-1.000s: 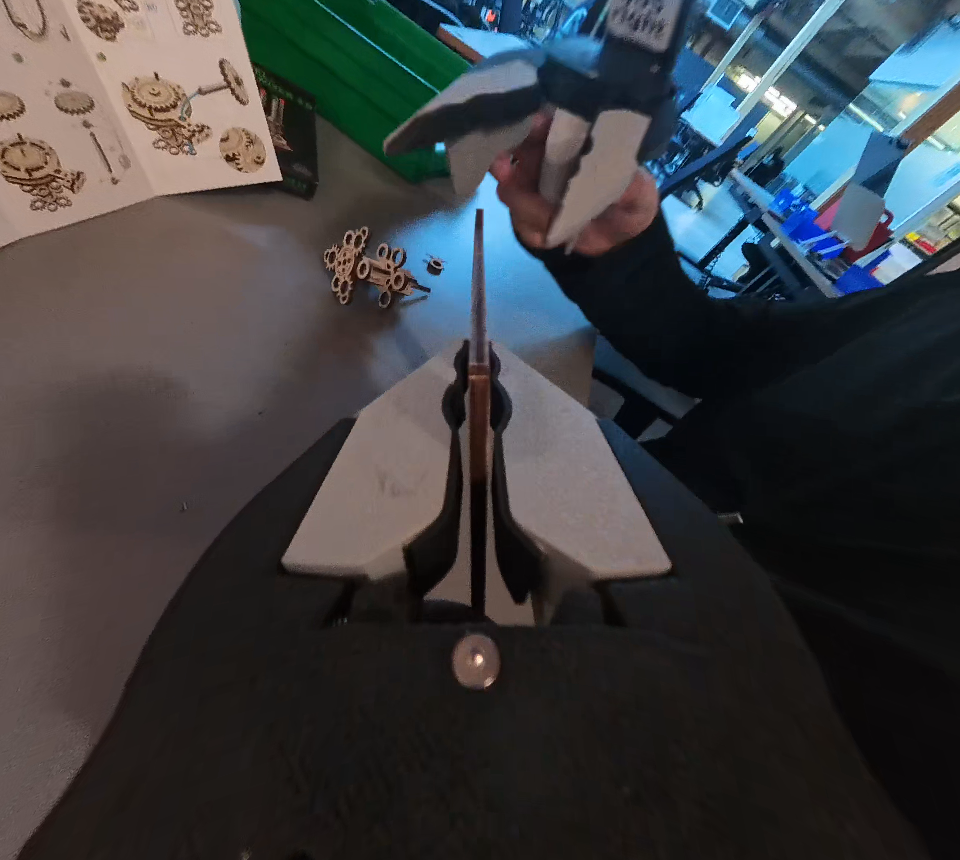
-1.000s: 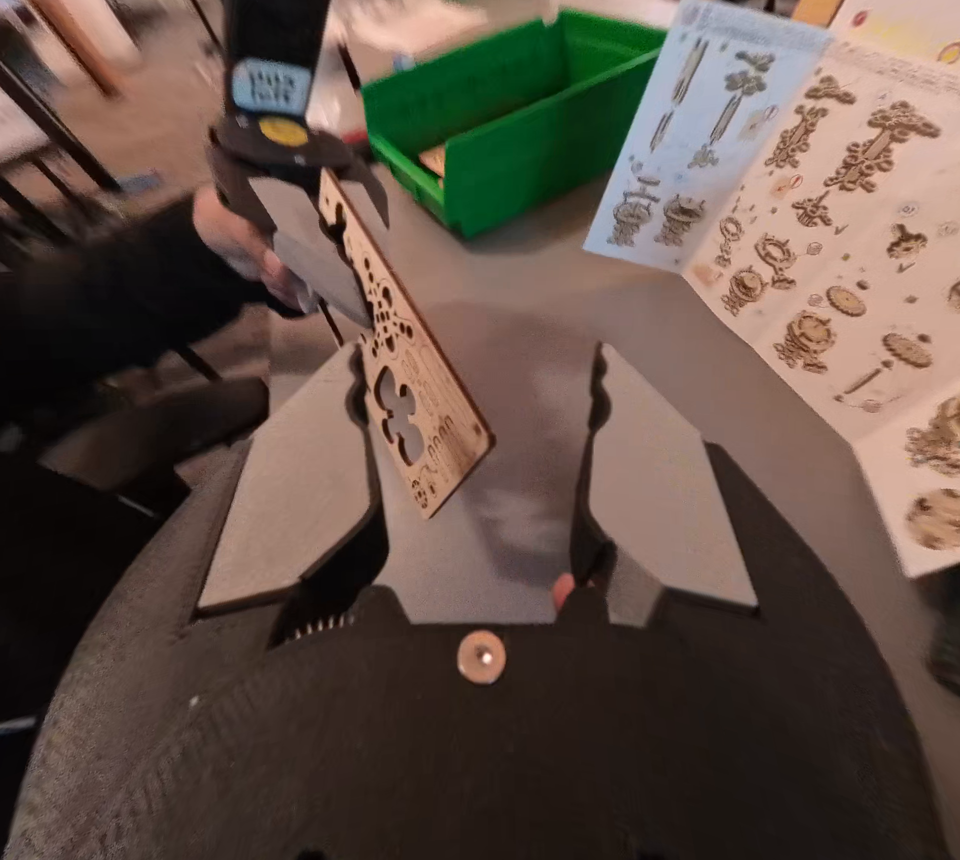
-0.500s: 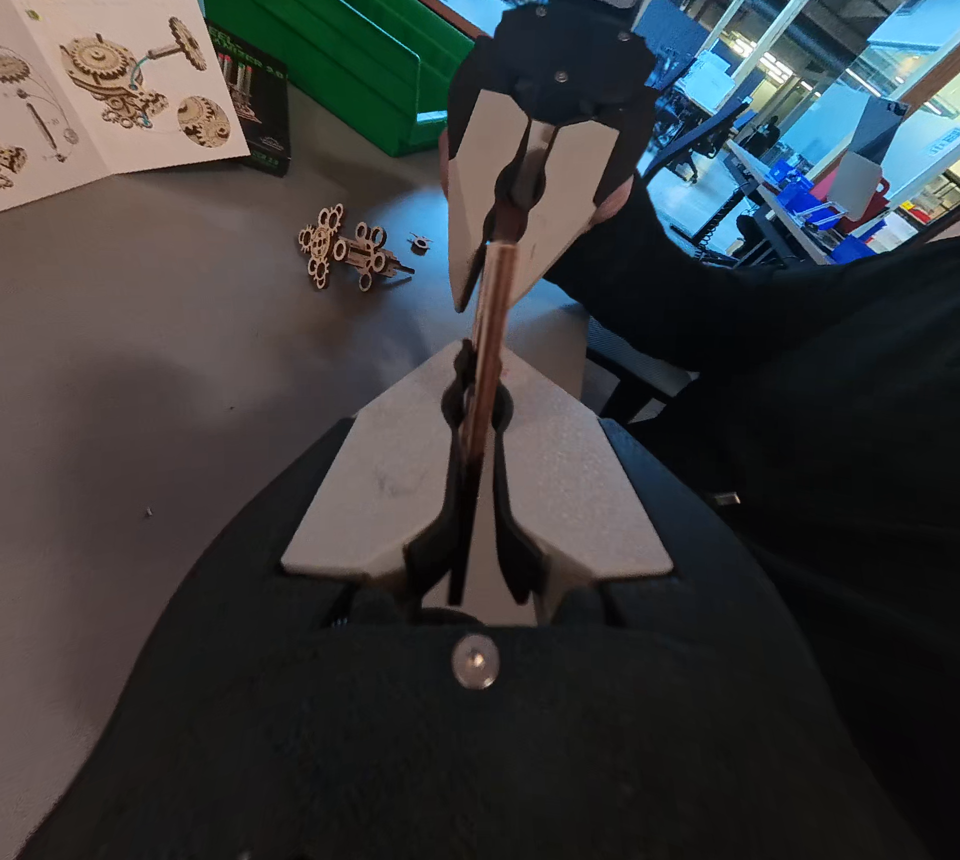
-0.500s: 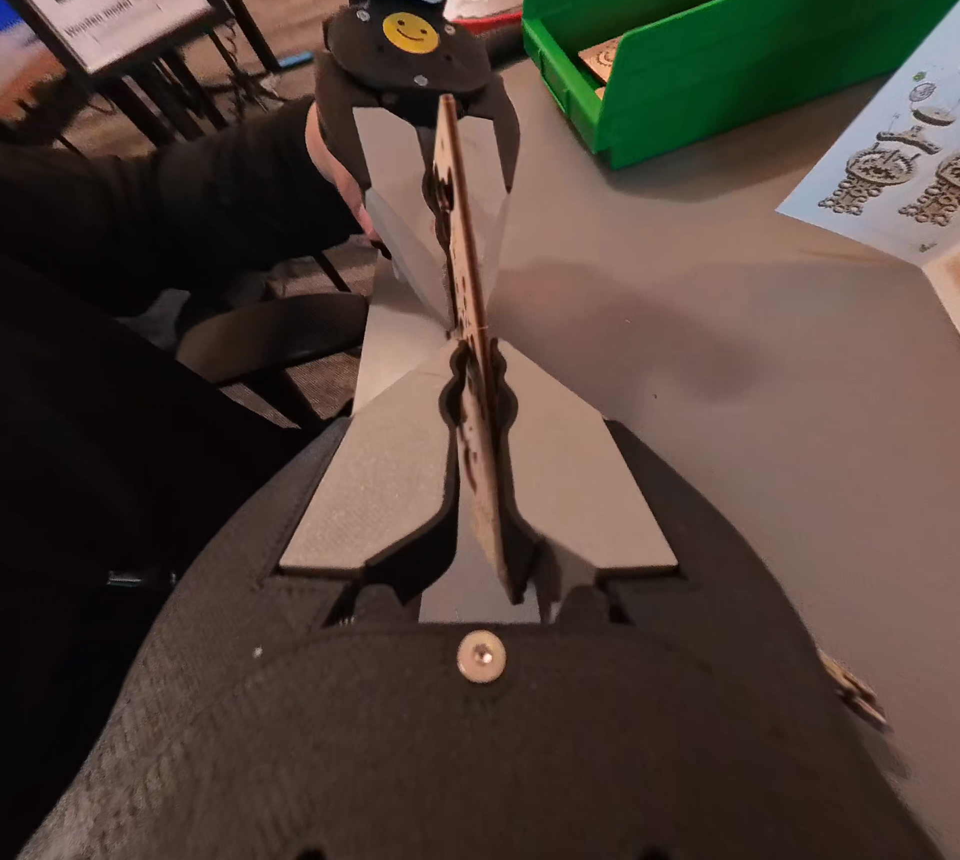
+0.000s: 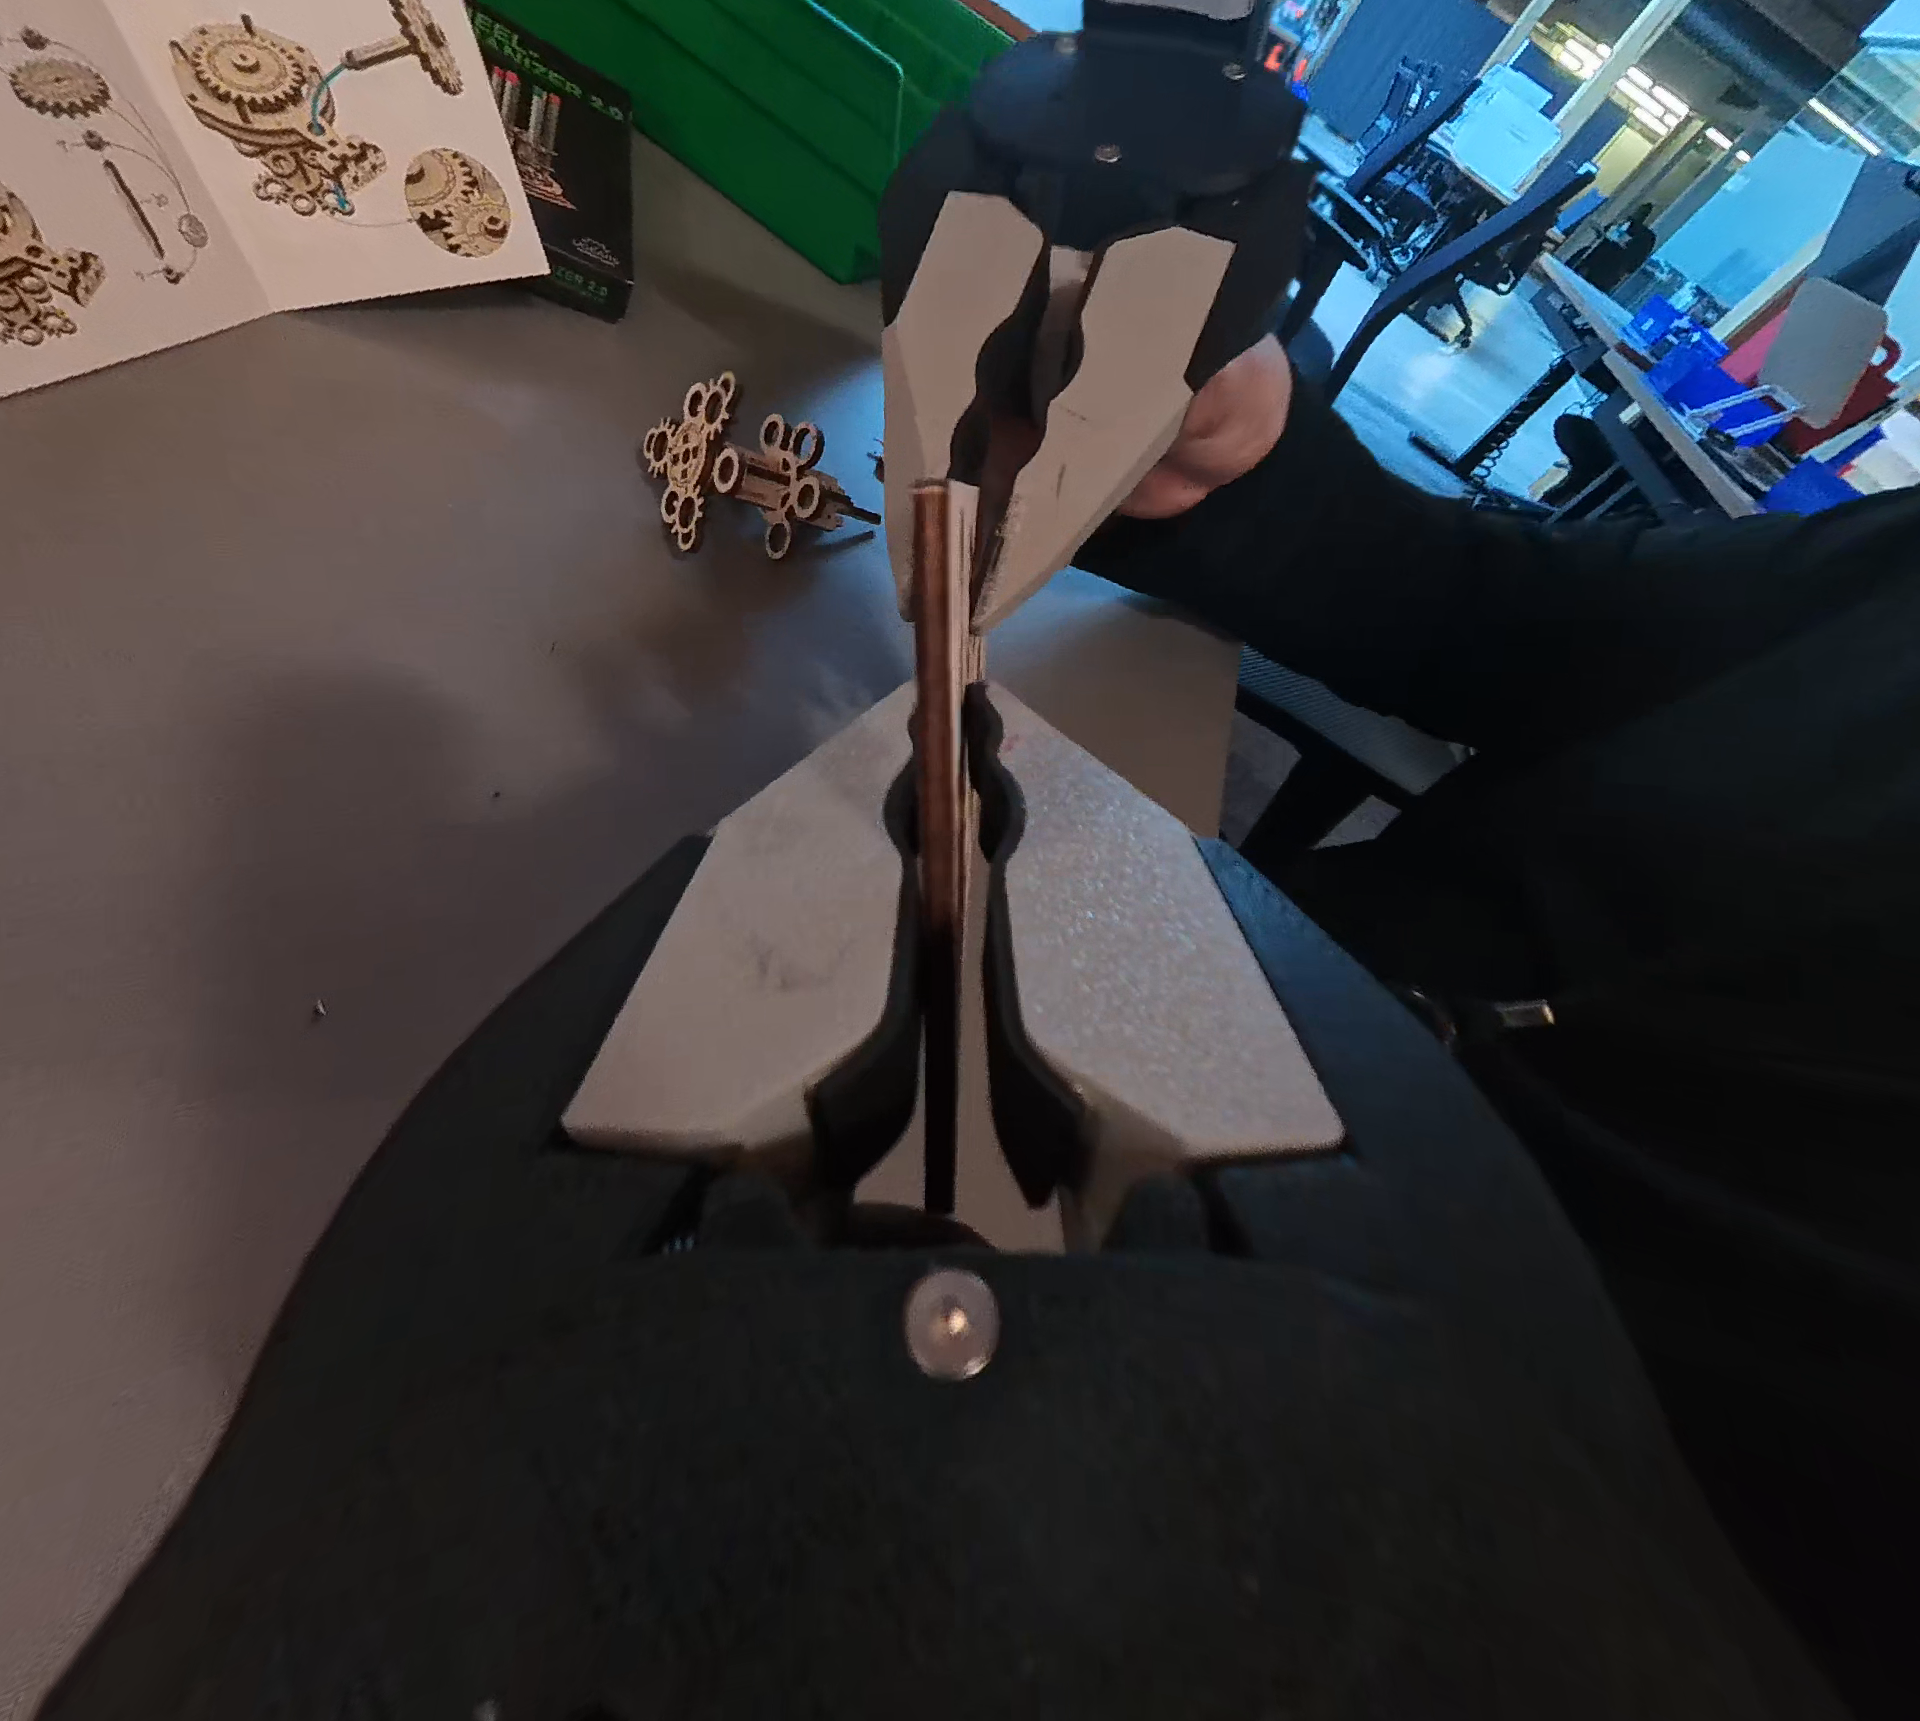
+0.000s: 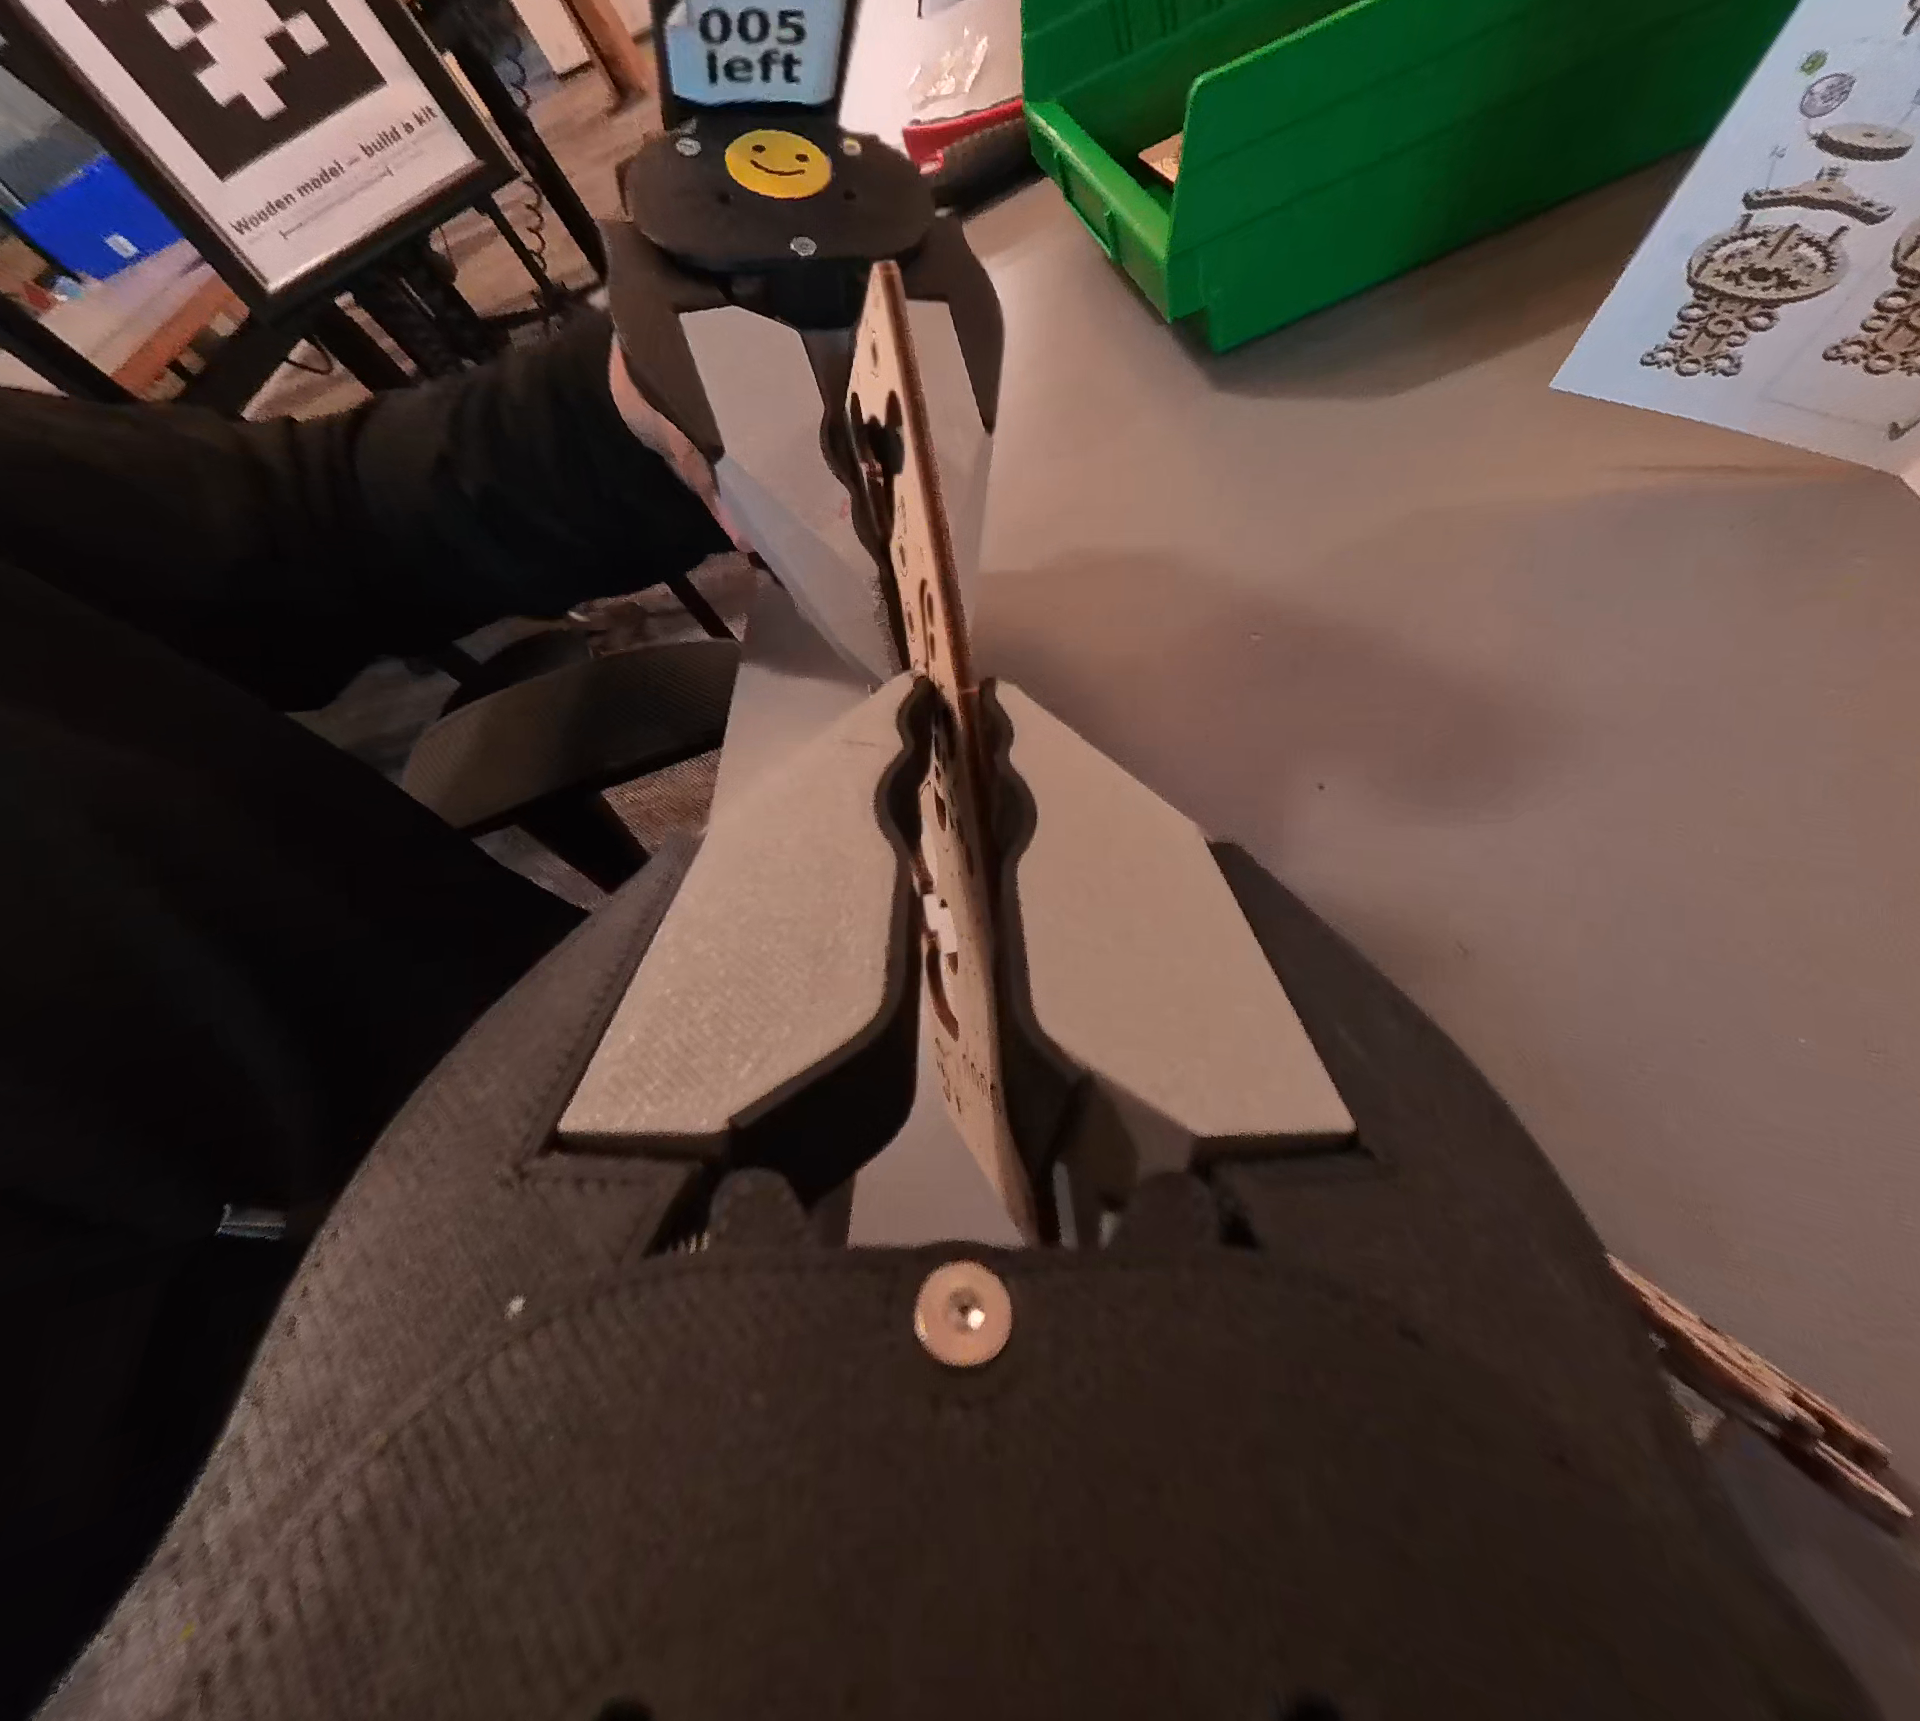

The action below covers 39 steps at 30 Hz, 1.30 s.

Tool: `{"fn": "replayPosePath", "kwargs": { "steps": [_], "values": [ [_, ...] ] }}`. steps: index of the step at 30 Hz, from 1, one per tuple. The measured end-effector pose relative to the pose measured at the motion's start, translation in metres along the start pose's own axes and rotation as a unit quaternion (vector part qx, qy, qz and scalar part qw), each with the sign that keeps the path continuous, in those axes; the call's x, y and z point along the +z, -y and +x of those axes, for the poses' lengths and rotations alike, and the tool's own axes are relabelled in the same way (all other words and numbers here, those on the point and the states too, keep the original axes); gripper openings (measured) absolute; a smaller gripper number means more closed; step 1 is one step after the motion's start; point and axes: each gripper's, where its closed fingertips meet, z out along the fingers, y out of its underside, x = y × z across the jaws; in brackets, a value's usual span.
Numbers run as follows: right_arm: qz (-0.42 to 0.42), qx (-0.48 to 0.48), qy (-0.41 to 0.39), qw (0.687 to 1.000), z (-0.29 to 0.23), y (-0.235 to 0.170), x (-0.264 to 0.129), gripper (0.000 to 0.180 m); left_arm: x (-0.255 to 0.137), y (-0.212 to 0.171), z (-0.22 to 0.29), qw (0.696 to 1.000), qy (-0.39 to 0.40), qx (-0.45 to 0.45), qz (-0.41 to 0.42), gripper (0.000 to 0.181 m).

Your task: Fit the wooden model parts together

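Note:
A thin laser-cut wooden sheet (image 5: 940, 840) with cut-out part shapes shows edge-on in the left wrist view and slightly side-on in the right wrist view (image 6: 925, 528). It is held in the air above the grey table (image 5: 312, 736). My left gripper (image 5: 948, 695) is shut on one end of the sheet. My right gripper (image 6: 951, 684) is shut on the other end. The two grippers face each other tip to tip: the right one shows in the left wrist view (image 5: 956, 601), the left one in the right wrist view (image 6: 914, 653).
A small assembled wooden gear piece (image 5: 748, 476) lies on the table beyond the grippers. A green bin (image 6: 1455, 61), a folded instruction sheet (image 5: 208, 61) and a small black box (image 5: 566, 196) stand at the back. A marker sign on a stand (image 6: 239, 40) is off the table. Only a small space, under 4 cm, lies between the two pairs of fingers.
The right gripper was open and away from the sheet a second ago. It came up to the sheet's free end and shut on it. The left gripper kept its hold.

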Motion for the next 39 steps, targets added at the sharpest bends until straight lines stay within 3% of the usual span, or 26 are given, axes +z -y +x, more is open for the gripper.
{"fn": "replayPosePath", "kwargs": {
  "steps": [6,9,13,29,37,39],
  "values": [
    [-0.008,-0.002,-0.003,1.000,0.002,-0.004,0.004,0.005,0.000,-0.006,-0.004,1.000,0.005,-0.004,-0.001,0.001],
    [0.045,0.024,0.028,0.998,0.000,0.008,-0.002,0.006,0.000,0.004,0.000,0.999,-0.006,-0.018,0.029,0.001],
    [0.073,0.012,0.012,0.997,0.001,0.018,-0.006,0.006,0.002,0.004,0.000,0.999,-0.009,-0.019,0.030,0.001],
    [0.047,-0.022,-0.016,0.999,0.005,0.011,-0.005,0.004,0.009,-0.003,0.000,1.000,0.011,-0.004,0.014,0.001],
    [-0.012,-0.077,-0.124,0.989,0.023,0.001,0.001,0.006,0.013,-0.009,-0.010,0.999,0.049,0.004,-0.003,0.003],
    [0.004,-0.056,-0.108,0.993,0.020,0.007,-0.001,0.006,0.012,-0.006,-0.011,0.999,0.054,0.003,0.004,0.004]
  ]
}}
